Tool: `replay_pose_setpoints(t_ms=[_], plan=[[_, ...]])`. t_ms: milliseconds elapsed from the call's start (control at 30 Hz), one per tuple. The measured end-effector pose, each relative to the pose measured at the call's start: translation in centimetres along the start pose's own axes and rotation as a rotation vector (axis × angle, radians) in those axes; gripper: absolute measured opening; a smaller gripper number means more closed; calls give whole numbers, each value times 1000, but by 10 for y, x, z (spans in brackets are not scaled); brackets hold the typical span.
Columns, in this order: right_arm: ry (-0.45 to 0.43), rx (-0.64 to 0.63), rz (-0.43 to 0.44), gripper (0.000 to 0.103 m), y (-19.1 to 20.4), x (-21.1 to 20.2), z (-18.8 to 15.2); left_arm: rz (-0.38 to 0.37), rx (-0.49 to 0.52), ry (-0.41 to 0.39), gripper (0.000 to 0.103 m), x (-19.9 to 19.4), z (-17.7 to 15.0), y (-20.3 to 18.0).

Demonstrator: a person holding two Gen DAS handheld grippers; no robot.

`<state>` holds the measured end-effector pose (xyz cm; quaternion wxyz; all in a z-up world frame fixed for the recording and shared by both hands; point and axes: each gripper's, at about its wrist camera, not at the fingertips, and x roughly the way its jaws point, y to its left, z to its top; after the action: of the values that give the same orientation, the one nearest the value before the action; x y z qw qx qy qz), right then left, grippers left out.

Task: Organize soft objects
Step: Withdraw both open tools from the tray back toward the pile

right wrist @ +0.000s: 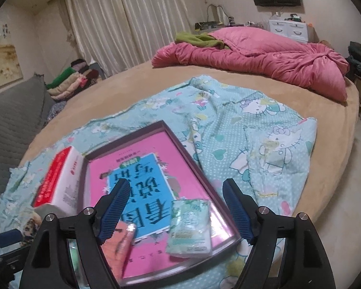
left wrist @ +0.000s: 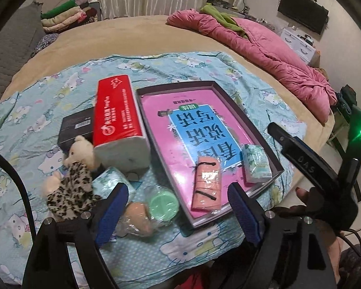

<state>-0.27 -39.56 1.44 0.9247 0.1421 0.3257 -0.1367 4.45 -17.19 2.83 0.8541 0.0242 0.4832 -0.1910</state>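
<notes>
A shallow dark tray (left wrist: 142,101) with a pink and blue book in it lies on the Hello Kitty blanket (right wrist: 264,132). Two packets rest at the tray's near end: a salmon one (left wrist: 206,184) and a green tissue pack (left wrist: 256,166). Left of the tray are a red tissue brick (left wrist: 119,118), a teddy bear in leopard cloth (left wrist: 74,180), a second green tissue pack (left wrist: 108,180), a peach item in plastic (left wrist: 138,216) and a green round lid (left wrist: 162,204). My left gripper (left wrist: 178,192) hovers open above these, holding nothing. My right gripper (right wrist: 175,187) is open and empty over the tray (right wrist: 187,149), above the green pack (right wrist: 190,226) and the salmon packet (right wrist: 119,243).
A black box (left wrist: 75,127) sits behind the teddy. A pink quilt (left wrist: 264,48) is heaped at the bed's far right, and folded clothes (left wrist: 65,16) are stacked far left. The bed's edge curves close on the right. A hand (left wrist: 308,197) holds the right tool.
</notes>
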Motion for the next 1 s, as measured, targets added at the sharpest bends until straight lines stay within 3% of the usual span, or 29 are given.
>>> replay_pose_setpoints(t_ms=[300, 1000], plan=[[-7, -44, 79, 81, 36, -25, -2, 31, -52, -9, 84, -14, -5, 32], [6, -185, 170, 82, 87, -50, -15, 107, -257, -59, 84, -53, -24, 142]])
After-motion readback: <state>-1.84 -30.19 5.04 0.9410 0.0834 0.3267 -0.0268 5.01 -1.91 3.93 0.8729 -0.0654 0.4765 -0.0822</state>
